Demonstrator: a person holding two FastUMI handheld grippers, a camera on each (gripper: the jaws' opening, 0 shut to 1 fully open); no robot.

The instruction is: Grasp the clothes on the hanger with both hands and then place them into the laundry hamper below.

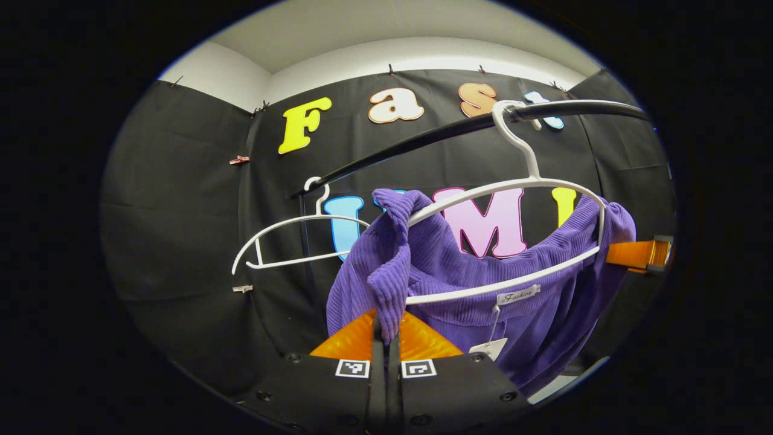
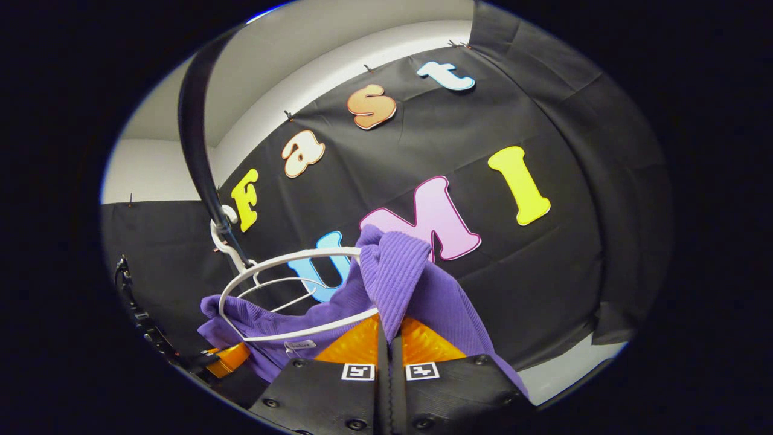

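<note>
In the left gripper view, the left gripper [image 1: 386,338] is closed to a narrow slit on a bunched fold of the purple top [image 1: 459,272], both fingers pressing it at the garment's shoulder. The top hangs on a white hanger [image 1: 513,187] hooked on the black rail [image 1: 483,124]; a tag [image 1: 489,348] dangles from its collar. At the hanger's far end the other gripper [image 1: 643,254] touches the cloth. Farther along the rail, near its end, hangs a bare hanger [image 1: 290,241], with open room around it before the wall.

In the right gripper view, the right gripper [image 2: 389,338] likewise pinches the top's [image 2: 398,272] other shoulder, tilted under the rail [image 2: 196,151]. The left gripper [image 2: 226,359] shows beyond the hanger [image 2: 290,260].
</note>
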